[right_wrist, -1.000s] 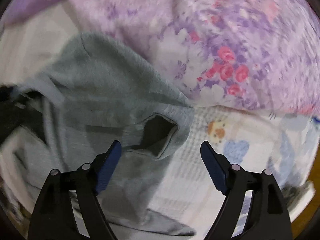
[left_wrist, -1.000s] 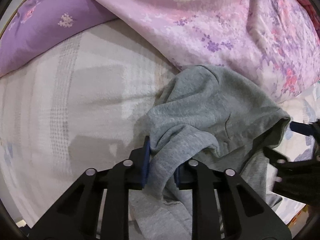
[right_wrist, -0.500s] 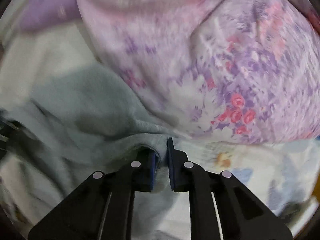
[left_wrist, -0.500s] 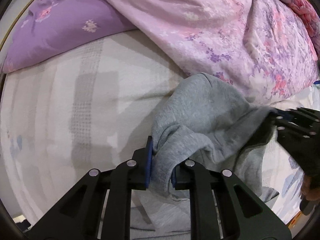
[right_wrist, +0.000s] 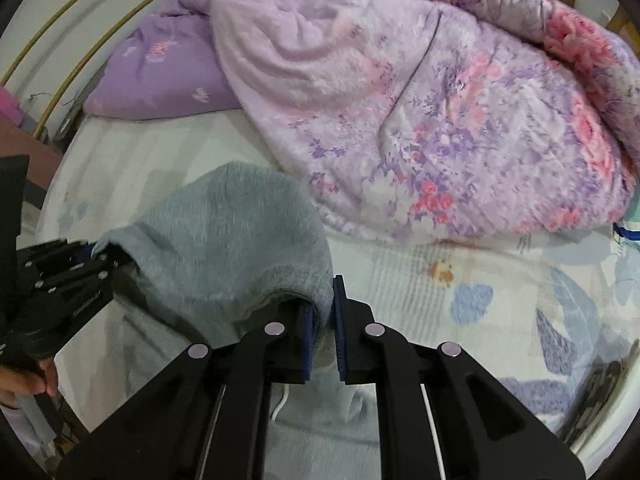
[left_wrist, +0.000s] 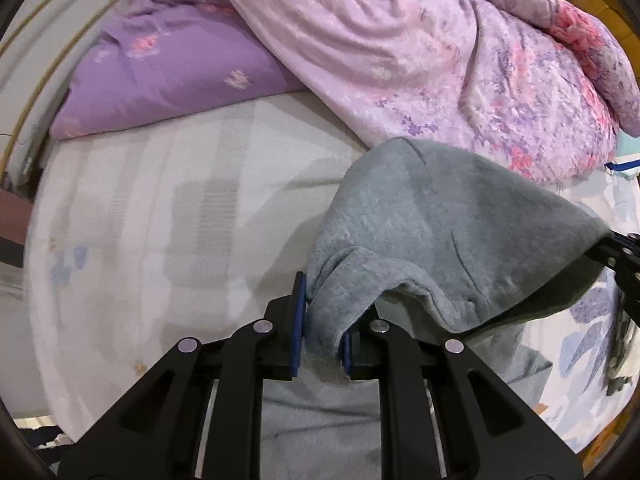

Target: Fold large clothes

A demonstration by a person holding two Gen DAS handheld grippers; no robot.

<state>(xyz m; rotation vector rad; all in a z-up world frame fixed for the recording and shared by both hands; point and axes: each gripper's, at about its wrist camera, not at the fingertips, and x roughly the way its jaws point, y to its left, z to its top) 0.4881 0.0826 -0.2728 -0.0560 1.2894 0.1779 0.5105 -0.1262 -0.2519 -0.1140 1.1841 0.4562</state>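
A grey fleece hoodie (left_wrist: 432, 236) is held up over the bed, its hood stretched between my two grippers. My left gripper (left_wrist: 323, 326) is shut on the hood's left edge. My right gripper (right_wrist: 323, 322) is shut on the hood's right edge (right_wrist: 240, 236). The rest of the hoodie hangs down below both grippers onto the white sheet (left_wrist: 160, 220). The right gripper shows at the right edge of the left wrist view (left_wrist: 616, 256); the left gripper shows at the left of the right wrist view (right_wrist: 68, 276).
A pink and purple floral duvet (right_wrist: 440, 100) is heaped along the back and right of the bed. A purple pillow (left_wrist: 168, 76) lies at the back left. The sheet has printed patterns at the right (right_wrist: 472, 296). The bed's edge runs at the left.
My right gripper closed on the hood's edge, having been open a second ago. Both grippers have lifted the hood higher, spreading it between them.
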